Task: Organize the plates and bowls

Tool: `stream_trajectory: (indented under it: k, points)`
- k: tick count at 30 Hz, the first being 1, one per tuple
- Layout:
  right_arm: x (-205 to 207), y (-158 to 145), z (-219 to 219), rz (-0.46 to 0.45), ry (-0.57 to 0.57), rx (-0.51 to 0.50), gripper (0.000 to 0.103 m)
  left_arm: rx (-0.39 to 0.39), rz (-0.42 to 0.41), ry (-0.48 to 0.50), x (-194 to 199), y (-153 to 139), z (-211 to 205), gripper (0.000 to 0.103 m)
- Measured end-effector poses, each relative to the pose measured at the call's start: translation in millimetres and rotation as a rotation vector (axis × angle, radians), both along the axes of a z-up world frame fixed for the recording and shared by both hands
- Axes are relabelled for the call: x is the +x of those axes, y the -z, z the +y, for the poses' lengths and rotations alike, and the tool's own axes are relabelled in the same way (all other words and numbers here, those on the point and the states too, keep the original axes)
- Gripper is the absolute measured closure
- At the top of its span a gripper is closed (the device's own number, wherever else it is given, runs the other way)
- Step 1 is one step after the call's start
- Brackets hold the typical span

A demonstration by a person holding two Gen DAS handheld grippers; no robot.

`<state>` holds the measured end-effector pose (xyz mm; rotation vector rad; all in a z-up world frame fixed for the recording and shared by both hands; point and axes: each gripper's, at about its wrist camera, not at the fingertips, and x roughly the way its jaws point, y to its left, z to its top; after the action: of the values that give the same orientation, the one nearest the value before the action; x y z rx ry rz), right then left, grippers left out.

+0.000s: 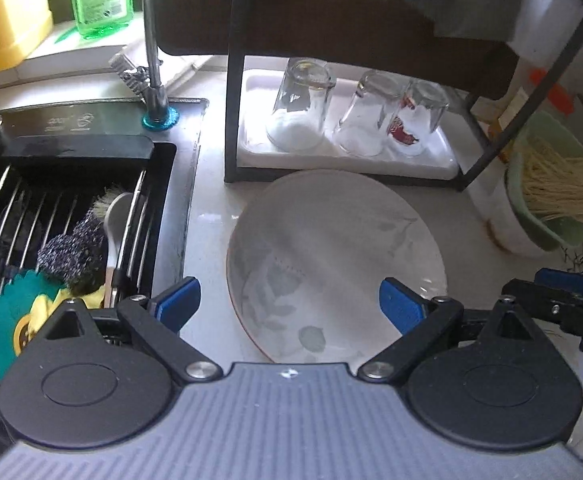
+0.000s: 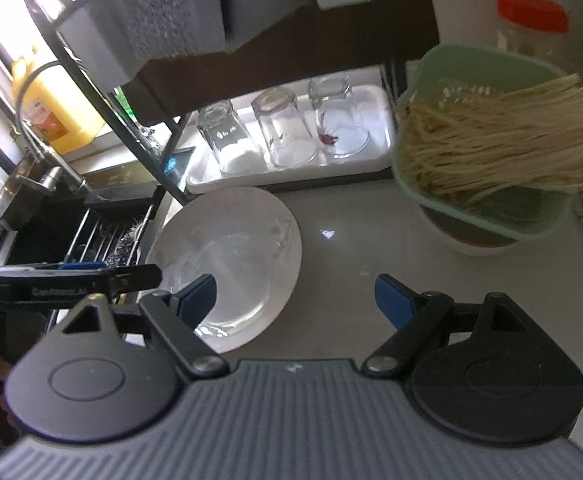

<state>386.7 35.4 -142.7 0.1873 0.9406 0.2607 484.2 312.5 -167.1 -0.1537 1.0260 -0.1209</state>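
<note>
Plate (image 1: 331,256): 1, ahead of left gripper (image 1: 289,306), jaws apart; right gripper (image 2: 295,300) apart, plate at its left finger.

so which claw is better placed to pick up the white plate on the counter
Left, probably. The left claw is open with the round white leaf-patterned plate centred between its fingers; the right claw mostly frames bare grey counter.
</note>
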Motion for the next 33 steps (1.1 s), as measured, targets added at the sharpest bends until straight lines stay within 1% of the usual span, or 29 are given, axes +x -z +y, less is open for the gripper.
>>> stream_trajectory:
  k: [3,6,9,10,11,12,14,15,16,17,18,19,20,22,23,25,27,29,31,33]
  points:
    - [10,10,8,0.028,0.007,-0.005,0.028,-0.013,0.023,0.032,14,11,8,0.006]
    - [20,16,11,0.057,0.040,-0.007,0.029,-0.030,0.033,0.050,26,16,18,0.006]
    - [29,20,17,0.063,0.043,-0.019,0.029,-0.050,0.035,0.056,38,19,27,0.006]
    - [32,21,19,0.069,0.045,-0.017,0.031,-0.055,0.034,0.058,41,20,30,0.007]
    - [36,24,21,0.079,0.052,-0.011,0.036,-0.058,0.034,0.058,45,21,32,0.007]
    - [38,25,23,0.087,0.055,-0.009,0.040,-0.062,0.035,0.058,47,22,34,0.010]
    - [43,29,28,0.097,0.057,-0.014,0.040,-0.081,0.044,0.061,53,26,37,0.014]
    - [45,31,29,0.105,0.059,-0.018,0.045,-0.089,0.049,0.061,55,29,38,0.017]
    - [48,33,31,0.119,0.064,-0.019,0.048,-0.101,0.055,0.065,57,31,39,0.023]
    - [50,36,32,0.136,0.070,-0.019,0.056,-0.111,0.059,0.071,59,32,39,0.027]
    - [53,39,32,0.151,0.077,-0.025,0.061,-0.118,0.063,0.078,61,34,40,0.034]
    - [55,41,33,0.163,0.083,-0.033,0.064,-0.122,0.067,0.087,63,36,40,0.040]
    - [56,43,32,0.170,0.088,-0.034,0.067,-0.120,0.071,0.096,64,38,40,0.043]
    - [57,47,32,0.188,0.099,-0.024,0.071,-0.103,0.074,0.118,68,40,39,0.052]
    - [58,49,33,0.198,0.102,-0.022,0.075,-0.099,0.074,0.126,70,41,39,0.054]
    - [59,53,35,0.210,0.104,-0.024,0.081,-0.109,0.084,0.135,73,44,41,0.063]
    - [61,56,37,0.219,0.101,-0.029,0.086,-0.120,0.102,0.142,76,48,41,0.071]
    - [61,59,39,0.236,0.109,-0.017,0.087,-0.113,0.107,0.150,77,51,39,0.072]
    - [60,59,42,0.227,0.109,-0.031,0.087,-0.104,0.112,0.158,78,51,37,0.073]
    - [60,60,40,0.228,0.121,-0.020,0.087,-0.117,0.124,0.158,80,51,38,0.073]
